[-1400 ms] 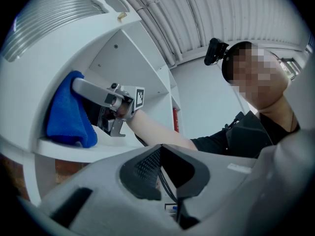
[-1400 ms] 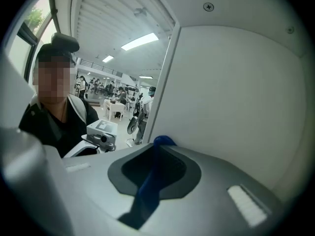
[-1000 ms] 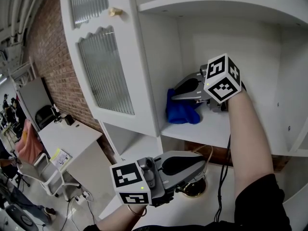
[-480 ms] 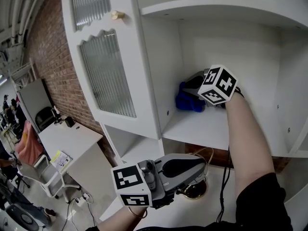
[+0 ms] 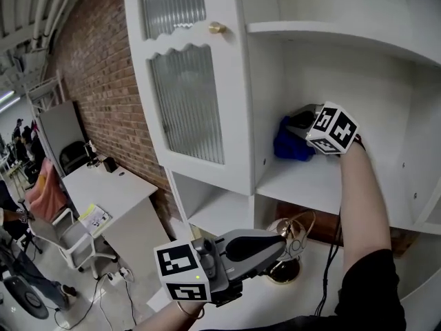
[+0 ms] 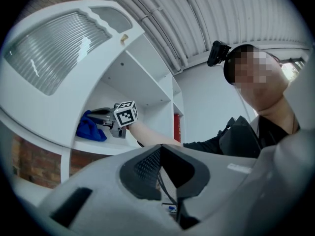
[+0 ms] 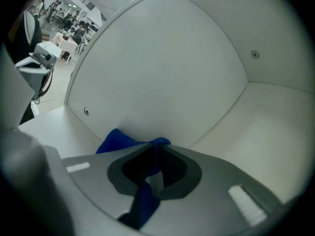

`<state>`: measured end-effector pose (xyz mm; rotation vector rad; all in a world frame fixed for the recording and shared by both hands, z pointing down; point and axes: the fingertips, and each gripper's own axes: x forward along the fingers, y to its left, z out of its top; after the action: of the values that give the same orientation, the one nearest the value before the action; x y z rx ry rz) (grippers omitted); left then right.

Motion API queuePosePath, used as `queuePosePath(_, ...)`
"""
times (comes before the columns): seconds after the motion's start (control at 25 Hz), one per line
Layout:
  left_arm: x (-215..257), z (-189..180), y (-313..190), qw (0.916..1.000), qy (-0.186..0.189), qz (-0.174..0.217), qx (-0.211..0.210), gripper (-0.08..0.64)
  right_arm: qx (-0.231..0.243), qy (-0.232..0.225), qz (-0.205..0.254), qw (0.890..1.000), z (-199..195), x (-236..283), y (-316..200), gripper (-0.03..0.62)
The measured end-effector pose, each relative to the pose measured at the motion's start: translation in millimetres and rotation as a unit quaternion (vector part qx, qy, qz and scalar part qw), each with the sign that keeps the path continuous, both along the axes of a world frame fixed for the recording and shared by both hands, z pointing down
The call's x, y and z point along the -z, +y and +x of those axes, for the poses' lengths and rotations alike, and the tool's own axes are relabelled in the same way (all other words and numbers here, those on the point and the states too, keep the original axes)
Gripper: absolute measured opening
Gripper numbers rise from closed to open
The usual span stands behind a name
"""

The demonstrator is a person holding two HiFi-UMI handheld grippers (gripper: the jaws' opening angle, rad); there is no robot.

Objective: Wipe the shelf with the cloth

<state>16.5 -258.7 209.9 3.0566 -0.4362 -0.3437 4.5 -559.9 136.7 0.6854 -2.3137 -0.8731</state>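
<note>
Right gripper [image 5: 289, 127]: it is reached deep into the open compartment of a white wooden cabinet [image 5: 275, 81]. Its jaws are pinched nearly together on a fold of the crumpled blue cloth [image 5: 292, 147]. In the right gripper view a strip of the cloth runs down between the dark pads and hangs below them.

Blue cloth: it is bunched at the back left of the compartment and rests on the white shelf board [image 5: 306, 185]. It sits against the left side panel, close to where that panel meets the back panel.

Right arm: the bare forearm slants up from the lower right and crosses over the front edge of the shelf board.

Left gripper [image 5: 281, 243]: it is held low, below the shelf board and well apart from the cloth. Its jaws are closed with their tips meeting, and nothing is gripped between them.

Cabinet door: a white door with ribbed glass panes [image 5: 189, 102] and a small brass knob [image 5: 216, 27] stands to the left of the compartment.

Below the shelf: a round brass object with wire loops [image 5: 288, 267] stands on the white lower surface, just beside the left gripper's tips.

Surroundings: a red brick wall [image 5: 96, 67] runs along the left, and a white desk [image 5: 114, 185] stands against it.
</note>
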Motion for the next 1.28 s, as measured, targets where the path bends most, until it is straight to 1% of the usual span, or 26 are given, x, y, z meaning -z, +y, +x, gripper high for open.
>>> queuePosePath(0.12,-4,-10,13,0.9999,-0.01,-0.001,0.013,-0.002,-0.02,-0.01,0.035,0.999,4,17,7,0.037)
queuePosePath(0.24,-7,-19,22,0.9994,-0.02,0.002,0.029,-0.002,-0.042,-0.023,0.058,0.997,7,33,16,0.037)
queuePosePath(0.32,-7,-19,26,0.9993,-0.022,-0.002,0.029,-0.003,-0.052,-0.026,0.071,0.996,10,39,24,0.035)
queuePosePath(0.4,-5,-17,31,0.9996,-0.016,-0.008,0.021,-0.003,-0.055,-0.05,0.072,0.995,13,45,35,0.032)
queuePosePath(0.52,2,-12,36,0.9998,0.009,-0.018,0.002,-0.003,-0.058,-0.099,0.074,0.991,20,54,60,0.028)
queuePosePath(0.64,3,-3,38,0.9997,0.02,-0.012,-0.001,-0.003,-0.068,-0.104,0.102,0.987,27,55,91,0.026)
queuePosePath(0.72,1,6,39,0.9998,0.02,-0.003,-0.002,-0.003,-0.067,-0.107,0.118,0.985,30,54,115,0.026)
queuePosePath(0.8,-2,17,44,0.9997,0.021,0.006,-0.009,-0.003,-0.057,-0.123,0.126,0.983,32,54,140,0.026)
queuePosePath(0.88,-3,26,52,0.9994,0.025,0.011,-0.018,-0.003,-0.043,-0.151,0.129,0.979,36,53,164,0.026)
queuePosePath(0.96,-4,32,59,0.9991,0.034,0.011,-0.024,-0.003,-0.024,-0.188,0.125,0.974,41,52,190,0.026)
queuePosePath(1.04,-3,35,66,0.9987,0.045,0.005,-0.023,-0.003,0.001,-0.238,0.116,0.964,45,55,217,0.026)
queuePosePath(1.12,-4,38,74,0.9984,0.054,-0.005,-0.019,-0.003,0.033,-0.298,0.098,0.949,51,59,244,0.026)
queuePosePath(1.2,-10,41,87,0.9986,0.05,-0.011,-0.012,-0.003,0.064,-0.366,0.064,0.926,57,55,272,0.026)
queuePosePath(1.28,-21,40,103,0.9991,0.041,-0.008,-0.001,-0.003,0.095,-0.427,0.021,0.899,61,41,298,0.026)
